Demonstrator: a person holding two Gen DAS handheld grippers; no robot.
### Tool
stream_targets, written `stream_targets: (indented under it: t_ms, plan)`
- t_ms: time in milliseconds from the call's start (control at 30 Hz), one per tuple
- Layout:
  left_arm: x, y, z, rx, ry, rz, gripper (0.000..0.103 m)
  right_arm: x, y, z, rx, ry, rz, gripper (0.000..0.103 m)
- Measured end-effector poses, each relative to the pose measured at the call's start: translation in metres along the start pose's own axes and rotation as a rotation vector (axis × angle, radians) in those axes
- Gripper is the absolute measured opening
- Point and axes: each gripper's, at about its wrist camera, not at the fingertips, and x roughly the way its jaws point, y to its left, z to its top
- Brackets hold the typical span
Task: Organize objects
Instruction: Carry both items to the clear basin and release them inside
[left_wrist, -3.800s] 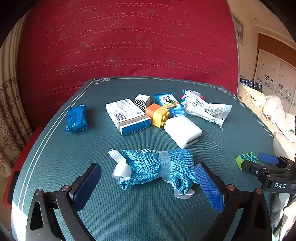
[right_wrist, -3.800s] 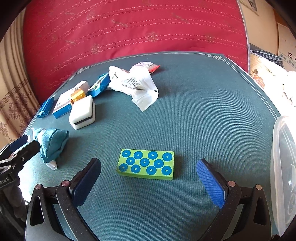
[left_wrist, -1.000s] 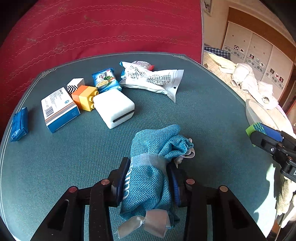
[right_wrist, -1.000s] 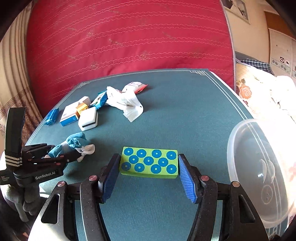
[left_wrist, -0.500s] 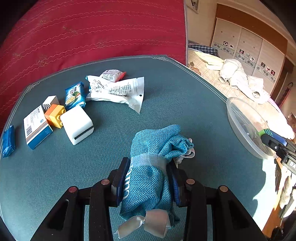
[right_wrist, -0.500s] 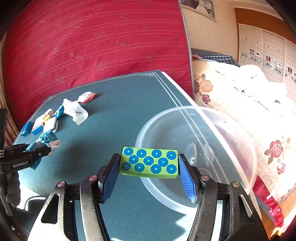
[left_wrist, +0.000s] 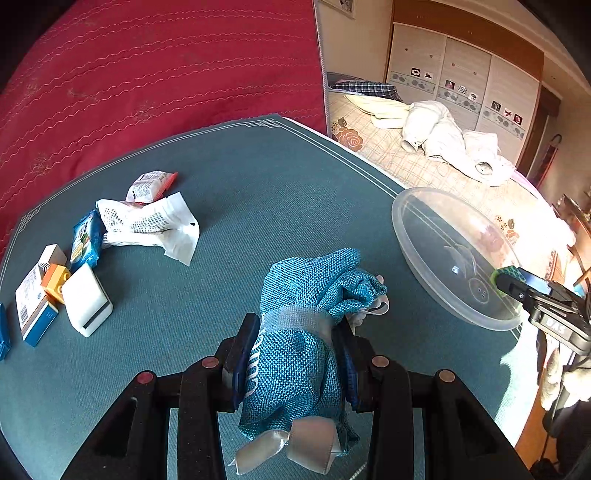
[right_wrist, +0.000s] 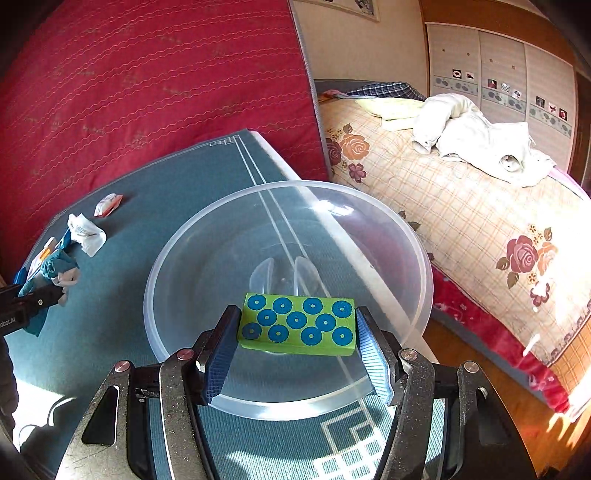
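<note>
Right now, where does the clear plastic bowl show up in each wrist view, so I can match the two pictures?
Left wrist: the clear plastic bowl sits at right of centre, at the table's right edge.
Right wrist: it fills the middle of the picture, under the green block in the right gripper.
Shared landmark: the white printed packet.

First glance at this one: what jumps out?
The green block with blue dots, clamped in the right gripper above the clear plastic bowl. Next, the teal cloth bundle squeezed in the left gripper over the green table.
</note>
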Motion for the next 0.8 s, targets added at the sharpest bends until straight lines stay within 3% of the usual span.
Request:
stream_targets:
  t_ms: [567,800]
  plan:
    - [0.026,-0.077,0.038,0.150,-0.001,-0.087,0.042,-0.013,-0.013,0.001,0.031,-0.101,-0.013,0.065]
    - [0.037,-0.097,0.055,0.162,-0.015,-0.129,0.042,-0.009,-0.016,0.001,0.051,-0.102,-0.006,0.065]
